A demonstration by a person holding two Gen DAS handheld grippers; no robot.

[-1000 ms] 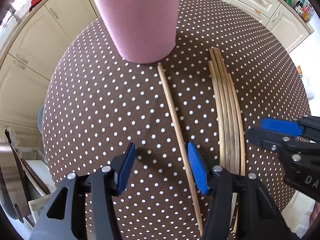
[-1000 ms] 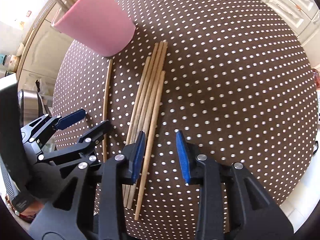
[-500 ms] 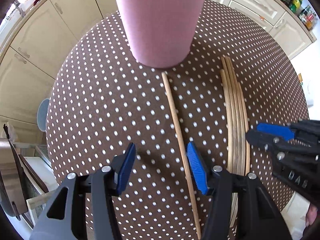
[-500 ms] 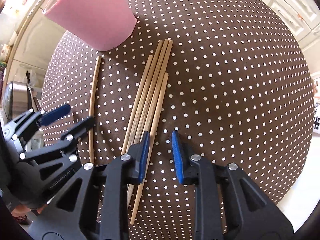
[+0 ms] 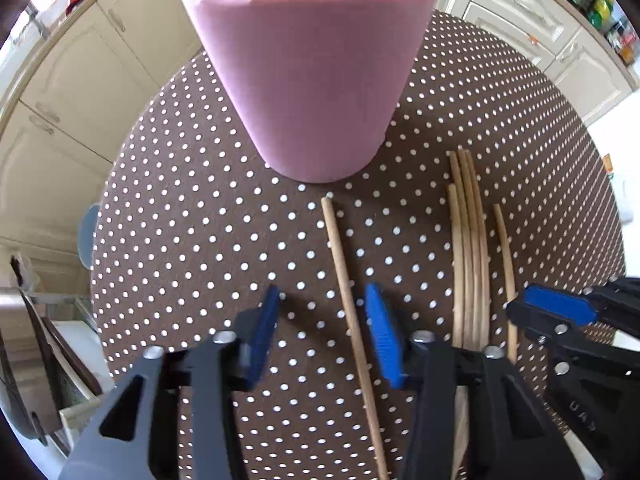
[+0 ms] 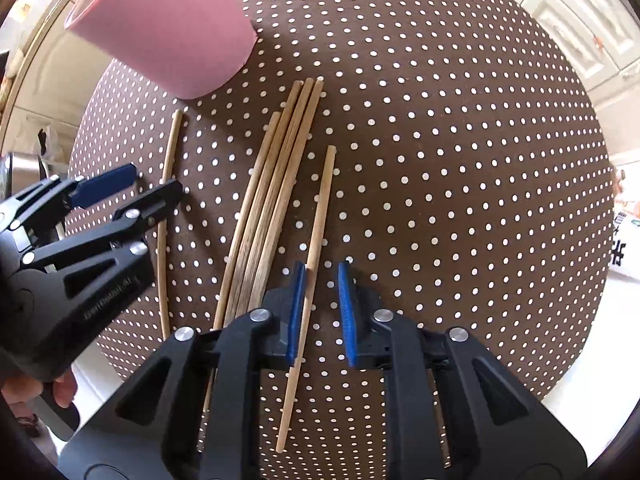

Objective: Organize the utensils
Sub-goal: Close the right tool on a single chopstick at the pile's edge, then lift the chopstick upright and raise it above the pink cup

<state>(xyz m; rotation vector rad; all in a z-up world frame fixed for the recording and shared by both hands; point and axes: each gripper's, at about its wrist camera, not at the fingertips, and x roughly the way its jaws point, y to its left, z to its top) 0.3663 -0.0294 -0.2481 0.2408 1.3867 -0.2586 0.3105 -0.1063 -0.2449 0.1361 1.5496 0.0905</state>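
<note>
i see one chopstick (image 6: pixel 316 248) just right of the chopstick bundle (image 6: pixel 264 216), between my right gripper's (image 6: pixel 322 312) spread jaws. my left gripper (image 5: pixel 320 336), spread too, straddles another chopstick (image 5: pixel 348 300) left of the bundle, near the pink cup (image 5: pixel 312 80).

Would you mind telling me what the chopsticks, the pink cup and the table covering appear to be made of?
Chopsticks: likely bamboo or wood; matte tan with faint lengthwise grain, some darker. Pink cup: hard to tell, perhaps paper or matte plastic; dull, no glare, with a thin, slightly ragged rim. Table covering: apparently fabric or vinyl cloth; brown with printed white dots, flat and unglossy.
</note>
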